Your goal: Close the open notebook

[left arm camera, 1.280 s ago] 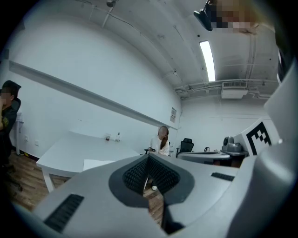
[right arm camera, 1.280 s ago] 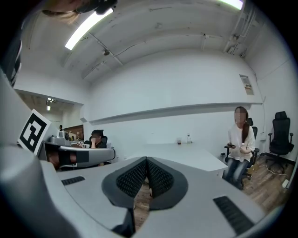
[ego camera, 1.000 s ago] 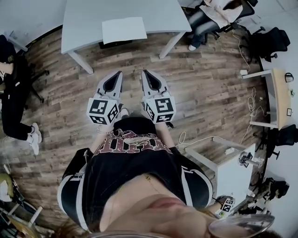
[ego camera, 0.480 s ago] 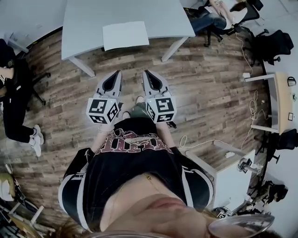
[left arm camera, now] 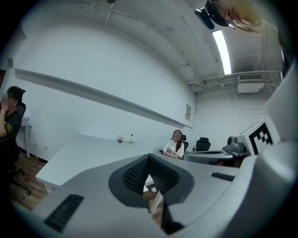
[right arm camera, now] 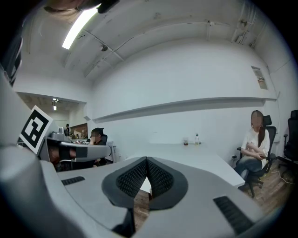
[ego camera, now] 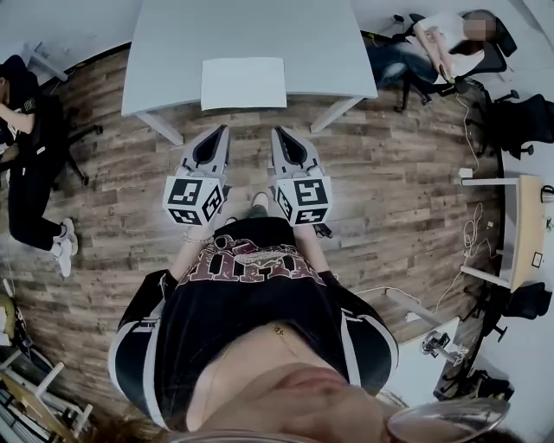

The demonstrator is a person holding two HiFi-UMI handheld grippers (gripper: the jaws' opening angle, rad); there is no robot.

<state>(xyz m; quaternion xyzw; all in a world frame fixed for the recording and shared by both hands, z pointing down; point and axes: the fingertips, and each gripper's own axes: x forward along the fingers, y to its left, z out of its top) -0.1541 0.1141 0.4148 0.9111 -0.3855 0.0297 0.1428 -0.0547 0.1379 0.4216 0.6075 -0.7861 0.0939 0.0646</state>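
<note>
A white notebook (ego camera: 243,82) lies flat near the front edge of a grey table (ego camera: 260,26); from above it shows only a plain white face. My left gripper (ego camera: 220,131) and right gripper (ego camera: 280,133) are held side by side over the wooden floor, short of the table and pointing at it. Both are shut with nothing between the pads. In the left gripper view the closed left gripper (left arm camera: 148,158) points at the table (left arm camera: 88,148). The right gripper view shows the closed right gripper (right arm camera: 146,160) before the same table (right arm camera: 195,160).
A person in black (ego camera: 30,164) sits at the left, and another person (ego camera: 441,43) sits in a chair beyond the table's right end. A small cup and bottle (right arm camera: 191,140) stand at the table's far edge. A wooden desk (ego camera: 524,216) and black chairs stand at the right.
The table and notebook have drawn nearer and lower in the head view as both grippers moved forward together. Both jaws stayed shut.
</note>
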